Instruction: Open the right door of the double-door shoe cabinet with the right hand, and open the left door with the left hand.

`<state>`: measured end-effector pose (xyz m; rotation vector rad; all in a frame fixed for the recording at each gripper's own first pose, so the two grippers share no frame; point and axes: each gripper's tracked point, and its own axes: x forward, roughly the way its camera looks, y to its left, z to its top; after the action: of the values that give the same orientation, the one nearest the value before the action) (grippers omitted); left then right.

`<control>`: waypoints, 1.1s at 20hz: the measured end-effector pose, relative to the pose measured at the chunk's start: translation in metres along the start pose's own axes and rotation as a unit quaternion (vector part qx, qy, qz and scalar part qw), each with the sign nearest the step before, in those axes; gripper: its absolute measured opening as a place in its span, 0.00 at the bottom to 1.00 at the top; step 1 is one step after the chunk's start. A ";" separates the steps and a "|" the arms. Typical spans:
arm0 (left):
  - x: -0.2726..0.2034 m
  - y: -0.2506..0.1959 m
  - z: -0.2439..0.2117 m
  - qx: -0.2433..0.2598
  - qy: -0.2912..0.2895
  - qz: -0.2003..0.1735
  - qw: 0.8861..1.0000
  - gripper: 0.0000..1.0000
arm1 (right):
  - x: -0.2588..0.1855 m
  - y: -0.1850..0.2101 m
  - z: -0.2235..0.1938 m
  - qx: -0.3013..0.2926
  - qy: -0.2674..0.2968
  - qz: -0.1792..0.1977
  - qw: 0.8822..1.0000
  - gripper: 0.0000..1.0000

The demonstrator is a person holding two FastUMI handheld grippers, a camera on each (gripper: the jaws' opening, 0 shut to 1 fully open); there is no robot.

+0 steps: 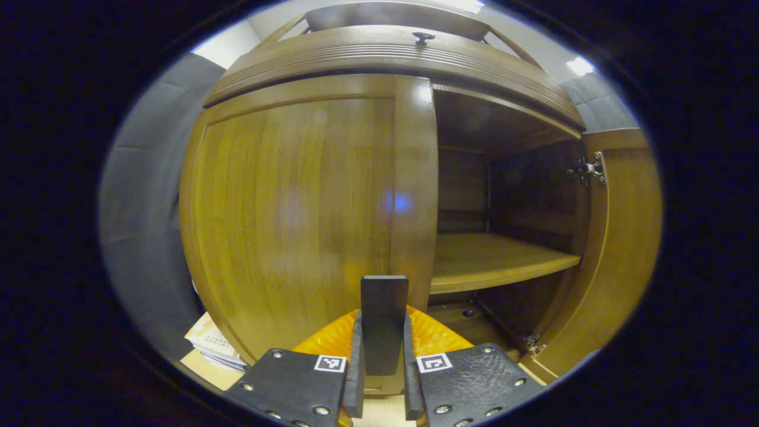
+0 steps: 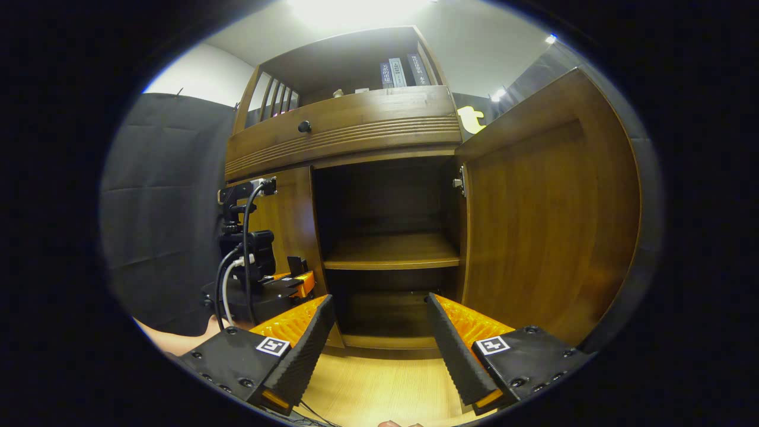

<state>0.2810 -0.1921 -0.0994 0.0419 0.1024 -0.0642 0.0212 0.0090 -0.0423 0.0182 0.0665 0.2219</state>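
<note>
While the left gripper (image 1: 382,362) seems clamped on the closed left door's (image 1: 296,219) dark handle (image 1: 384,314), a pull comes next. In the right gripper view, the right gripper (image 2: 379,350) gapes empty before the open right door (image 2: 533,219).

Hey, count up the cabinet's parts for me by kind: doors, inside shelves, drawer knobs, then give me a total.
Doors: 2, the shut left door and the open right door
Inside shelves: 1, the middle shelf
Drawer knobs: 1, the knob
Total: 4
</note>
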 end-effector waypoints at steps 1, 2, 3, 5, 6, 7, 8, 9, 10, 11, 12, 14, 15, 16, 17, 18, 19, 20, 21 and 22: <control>-0.001 0.000 0.001 -0.007 -0.001 -0.003 1.000 0.29 | 0.003 -0.001 -0.001 0.000 0.001 0.001 1.000 0.98; -0.002 0.000 0.001 -0.016 -0.002 -0.004 1.000 0.26 | 0.006 -0.002 -0.002 0.001 0.002 0.001 1.000 0.98; -0.001 -0.001 0.001 -0.020 -0.003 -0.005 1.000 0.23 | 0.008 -0.002 -0.001 0.003 0.003 0.001 1.000 0.98; -0.003 0.001 0.000 -0.017 -0.001 -0.005 1.000 0.21 | 0.010 -0.003 -0.002 0.008 0.003 0.000 1.000 0.98; -0.005 0.002 0.000 -0.021 -0.002 -0.005 1.000 0.21 | 0.011 -0.004 -0.002 0.009 0.003 -0.001 1.000 0.93; -0.006 0.003 0.000 -0.025 -0.002 -0.007 1.000 0.21 | 0.010 -0.005 -0.003 0.010 0.003 -0.003 1.000 0.93; -0.006 0.003 0.000 -0.025 -0.003 -0.010 1.000 0.21 | 0.010 -0.006 -0.003 0.011 0.004 -0.005 1.000 0.93; -0.008 0.002 0.001 -0.024 -0.002 -0.013 1.000 0.18 | 0.009 -0.007 -0.005 0.012 0.005 -0.006 1.000 0.98; -0.011 0.002 0.000 -0.024 -0.003 -0.017 1.000 0.18 | 0.009 -0.007 -0.005 0.014 0.006 -0.007 1.000 0.98; -0.016 0.002 0.000 -0.025 -0.004 -0.021 0.999 0.15 | 0.008 -0.006 -0.005 0.015 0.007 -0.008 1.000 0.93; -0.020 0.003 0.000 -0.026 -0.004 -0.025 0.999 0.18 | 0.007 -0.006 -0.005 0.017 0.008 -0.008 1.000 0.93; -0.031 0.005 -0.001 -0.025 -0.006 -0.032 0.999 0.15 | 0.005 -0.003 -0.005 0.020 0.008 -0.009 1.000 0.93; -0.037 0.005 -0.002 -0.026 -0.008 -0.036 0.999 0.18 | 0.003 -0.001 -0.006 0.020 0.010 -0.009 1.000 0.93; -0.040 0.007 -0.002 -0.027 -0.009 -0.039 0.999 0.21 | 0.002 0.001 -0.006 0.020 0.010 -0.009 1.000 0.93; -0.044 0.008 -0.001 -0.026 -0.011 -0.043 0.999 0.21 | 0.000 0.003 -0.006 0.020 0.010 -0.008 1.000 0.93; -0.050 0.009 -0.003 -0.026 -0.012 -0.045 0.999 0.21 | -0.001 0.006 -0.006 0.019 0.011 -0.007 1.000 0.93; -0.057 0.011 -0.004 -0.026 -0.012 -0.048 0.998 0.21 | -0.003 0.009 -0.007 0.018 0.011 -0.006 1.000 0.93; -0.065 0.013 -0.005 -0.028 -0.012 -0.051 0.998 0.21 | -0.005 0.012 -0.007 0.018 0.010 -0.006 1.000 0.93; -0.071 0.014 -0.005 -0.029 -0.013 -0.054 0.998 0.21 | -0.007 0.014 -0.007 0.017 0.010 -0.007 1.000 0.93; -0.077 0.018 -0.007 -0.027 -0.013 -0.057 0.998 0.21 | -0.009 0.018 -0.008 0.016 0.009 -0.008 1.000 0.93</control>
<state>0.2054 -0.1692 -0.0976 -0.0194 0.0795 -0.1752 0.0083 0.0242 -0.0490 0.0466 0.0886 0.2057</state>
